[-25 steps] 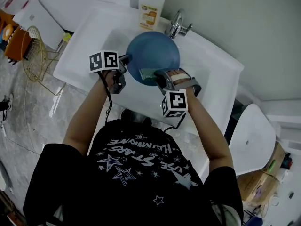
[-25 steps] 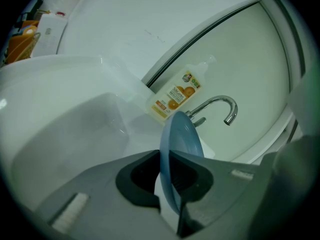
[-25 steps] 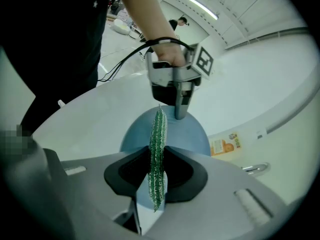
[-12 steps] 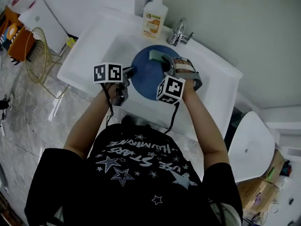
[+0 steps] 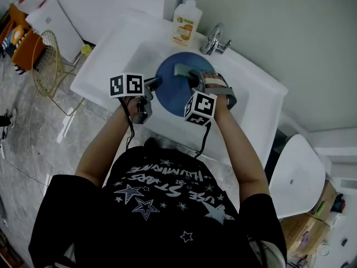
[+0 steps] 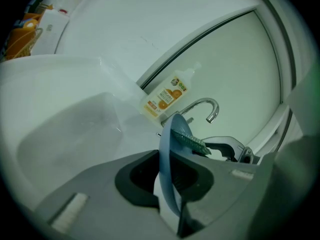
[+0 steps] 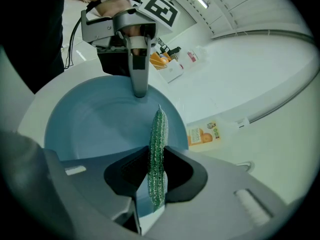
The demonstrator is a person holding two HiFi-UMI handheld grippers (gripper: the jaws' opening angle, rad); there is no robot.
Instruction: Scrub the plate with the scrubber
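One round blue plate (image 5: 169, 95), green scrubber (image 5: 182, 70) touching it.

Faucet (image 5: 215, 38) and soap bottle (image 5: 187, 20) at far rim of sink (image 5: 106, 60), plate (image 5: 170, 91) filling most of it

A: What's at lower centre?
B: The left gripper (image 6: 169, 184), its jaws clamped on the blue plate (image 6: 176, 129), which stands edge-on.
A: And right of it?
B: The green scrubber (image 6: 192, 143) presses on the plate's right face, and its far end meets the right gripper (image 6: 227, 151). Above centre are the faucet (image 6: 206, 106) and the soap bottle (image 6: 164, 96).
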